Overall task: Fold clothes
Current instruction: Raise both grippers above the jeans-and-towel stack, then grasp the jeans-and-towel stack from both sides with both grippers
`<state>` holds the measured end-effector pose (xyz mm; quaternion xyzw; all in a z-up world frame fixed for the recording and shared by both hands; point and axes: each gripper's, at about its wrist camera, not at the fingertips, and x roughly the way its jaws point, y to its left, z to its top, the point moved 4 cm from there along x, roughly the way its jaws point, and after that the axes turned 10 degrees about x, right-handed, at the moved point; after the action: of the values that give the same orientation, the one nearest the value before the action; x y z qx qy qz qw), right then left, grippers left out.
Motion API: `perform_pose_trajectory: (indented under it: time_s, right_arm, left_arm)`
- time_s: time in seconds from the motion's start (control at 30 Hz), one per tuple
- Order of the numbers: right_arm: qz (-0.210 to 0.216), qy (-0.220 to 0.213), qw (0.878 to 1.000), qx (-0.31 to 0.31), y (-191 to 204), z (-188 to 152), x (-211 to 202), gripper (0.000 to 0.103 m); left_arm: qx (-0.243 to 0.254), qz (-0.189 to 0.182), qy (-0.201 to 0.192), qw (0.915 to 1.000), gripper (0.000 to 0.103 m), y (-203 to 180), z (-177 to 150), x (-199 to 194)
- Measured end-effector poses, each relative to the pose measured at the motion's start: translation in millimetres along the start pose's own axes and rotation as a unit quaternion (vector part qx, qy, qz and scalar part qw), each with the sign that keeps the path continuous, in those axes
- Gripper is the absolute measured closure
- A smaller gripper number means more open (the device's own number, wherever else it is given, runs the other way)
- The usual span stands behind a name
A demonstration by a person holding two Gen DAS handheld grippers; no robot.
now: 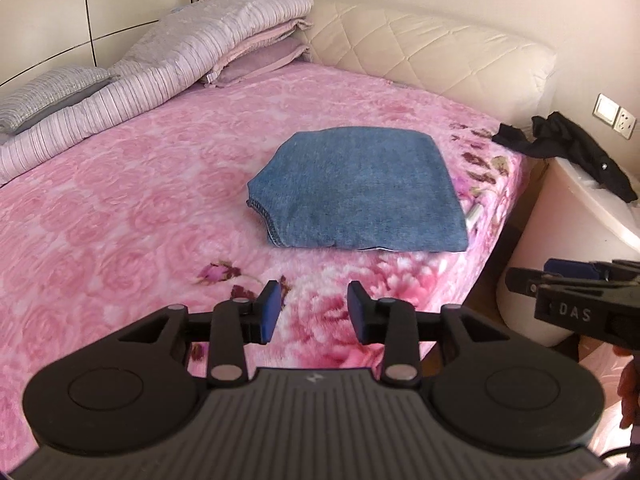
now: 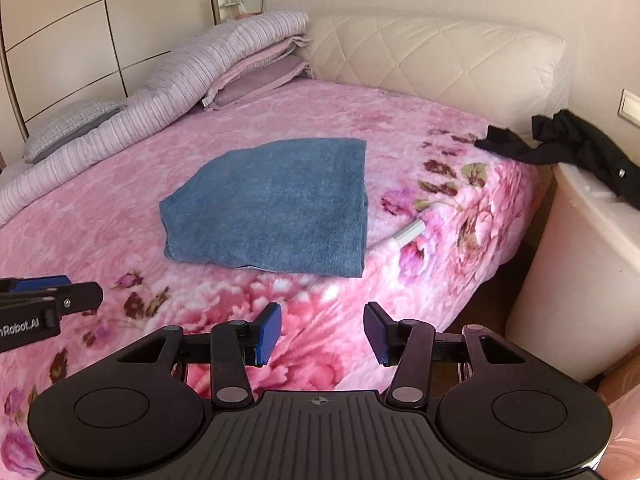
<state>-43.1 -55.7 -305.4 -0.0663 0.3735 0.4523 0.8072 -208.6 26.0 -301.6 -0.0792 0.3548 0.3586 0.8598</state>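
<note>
A blue denim garment point(image 1: 360, 188) lies folded into a flat rectangle on the pink floral bed cover point(image 1: 140, 200); it also shows in the right wrist view point(image 2: 276, 208). My left gripper point(image 1: 314, 312) is open and empty, held above the bed's near edge, short of the garment. My right gripper point(image 2: 323, 334) is open and empty, also short of the garment. Each gripper shows at the edge of the other's view: the right one point(image 1: 576, 292), the left one point(image 2: 44, 300).
Striped quilts and pillows point(image 1: 168, 60) are stacked at the bed's far left. A cream padded headboard point(image 1: 432, 52) runs behind. A black garment point(image 2: 576, 148) lies on a white nightstand point(image 2: 580, 272) at right. A small white object point(image 2: 410, 232) lies beside the denim.
</note>
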Motion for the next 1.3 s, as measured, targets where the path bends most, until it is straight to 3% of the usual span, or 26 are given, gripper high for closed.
perform_pose_trajectory:
  time_s: [0.4, 0.83, 0.97, 1.07, 1.23, 1.27, 1.3]
  right_arm:
    - [0.019, -0.046, 0.998, -0.025, 13.7, 3.4, -40.8, 0.053]
    - [0.019, -0.031, 0.999, -0.017, 9.2, 4.3, -24.7, 0.053]
    - [0.041, -0.009, 0.999, 0.01, -3.3, 3.4, -7.2, 0.053]
    - [0.085, 0.024, 0.992, 0.085, -29.6, -0.1, 13.8, 0.053]
    - [0.157, 0.083, 0.958, 0.225, -82.8, -4.8, 51.2, 0.052]
    - [0.164, 0.087, 0.952, 0.243, -92.5, -2.4, 56.8, 0.05]
    - [0.169, 0.087, 0.948, 0.255, -100.7, 2.4, 62.9, 0.043]
  left_arm:
    - [-0.022, -0.004, -0.046, 0.9987, 0.069, 4.0, -3.6, -49.8]
    - [-0.084, -0.052, -0.035, 0.9945, 0.066, 16.7, -2.4, -26.9]
    - [-0.153, -0.103, -0.02, 0.9827, 0.065, 33.3, -7.6, -0.5]
    - [-0.211, -0.134, -0.005, 0.9684, 0.062, 50.8, -14.7, 24.7]
    - [-0.269, -0.17, 0.003, 0.948, 0.062, 84.5, -8.8, 67.6]
    - [-0.274, -0.175, -0.001, 0.9455, 0.062, 91.7, -3.8, 75.3]
    - [-0.276, -0.181, -0.005, 0.9441, 0.06, 98.4, 2.4, 83.6]
